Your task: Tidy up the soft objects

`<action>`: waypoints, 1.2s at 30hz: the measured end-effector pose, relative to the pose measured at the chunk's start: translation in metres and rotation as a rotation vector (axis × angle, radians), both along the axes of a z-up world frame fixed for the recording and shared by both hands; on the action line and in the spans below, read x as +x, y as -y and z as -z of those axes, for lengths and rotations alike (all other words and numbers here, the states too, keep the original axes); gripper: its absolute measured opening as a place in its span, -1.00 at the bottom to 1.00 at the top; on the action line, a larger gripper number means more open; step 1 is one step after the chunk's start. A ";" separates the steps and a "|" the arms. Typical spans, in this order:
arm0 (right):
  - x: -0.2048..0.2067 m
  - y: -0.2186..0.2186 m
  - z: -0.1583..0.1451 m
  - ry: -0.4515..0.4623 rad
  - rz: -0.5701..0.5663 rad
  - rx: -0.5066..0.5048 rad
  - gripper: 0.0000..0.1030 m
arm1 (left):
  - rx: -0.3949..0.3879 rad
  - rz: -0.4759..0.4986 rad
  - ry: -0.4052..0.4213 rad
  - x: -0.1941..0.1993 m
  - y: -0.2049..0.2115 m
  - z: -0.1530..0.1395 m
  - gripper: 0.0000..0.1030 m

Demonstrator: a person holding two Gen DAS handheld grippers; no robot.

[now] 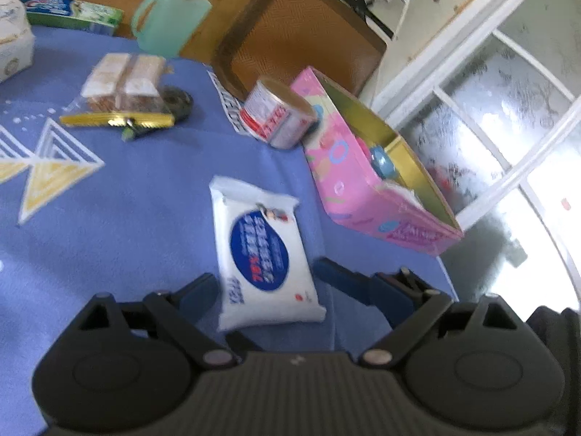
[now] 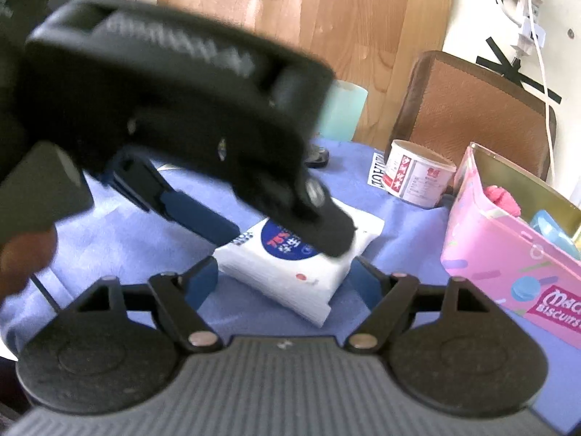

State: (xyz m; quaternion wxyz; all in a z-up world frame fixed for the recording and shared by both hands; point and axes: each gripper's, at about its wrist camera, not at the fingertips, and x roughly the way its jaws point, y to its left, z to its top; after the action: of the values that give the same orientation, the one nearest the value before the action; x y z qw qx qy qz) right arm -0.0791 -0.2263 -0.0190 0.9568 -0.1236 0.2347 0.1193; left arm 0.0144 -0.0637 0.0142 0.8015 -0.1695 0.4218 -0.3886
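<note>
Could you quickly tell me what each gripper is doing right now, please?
Left gripper: open, fingers either side of the white tissue pack, not clamped.
Right gripper: open, also straddling the pack, holding nothing.

A mint green mug (image 1: 165,18) stands at the far edge of the table (image 1: 127,189). A red-and-white tin (image 1: 277,112) lies tilted just beside a brown chair back (image 1: 297,32). A toothpaste box (image 1: 72,14) lies far left.

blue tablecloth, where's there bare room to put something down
Free: the stretch of tablecloth between the tissue pack and the yellow triangle print. Crowded: around the tin and pink box, and near the snack bag.
</note>
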 end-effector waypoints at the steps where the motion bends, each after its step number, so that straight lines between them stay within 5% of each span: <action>1: 0.001 0.001 0.000 0.001 0.001 -0.002 0.69 | -0.001 -0.011 0.004 0.001 -0.002 -0.001 0.86; 6: 0.008 0.009 0.001 -0.034 0.008 0.060 0.70 | -0.004 -0.018 -0.036 0.014 -0.001 0.005 0.86; 11: 0.014 0.009 -0.001 -0.084 -0.006 0.137 0.49 | 0.030 0.008 0.016 0.005 0.016 0.005 0.86; 24: -0.013 -0.006 -0.013 0.109 0.060 0.048 0.22 | 0.008 0.012 0.070 -0.010 0.014 -0.019 0.85; 31: -0.014 0.002 -0.008 0.048 0.034 0.064 0.22 | 0.028 0.017 0.031 -0.009 0.017 -0.012 0.85; 36: -0.013 0.014 -0.001 -0.040 -0.005 0.142 0.23 | -0.037 0.016 -0.067 0.001 0.004 -0.002 0.85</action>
State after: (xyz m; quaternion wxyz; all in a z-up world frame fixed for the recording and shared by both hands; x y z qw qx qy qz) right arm -0.0916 -0.2404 -0.0184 0.9580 -0.0537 0.2443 0.1405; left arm 0.0156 -0.0678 0.0166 0.7804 -0.1938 0.4427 -0.3968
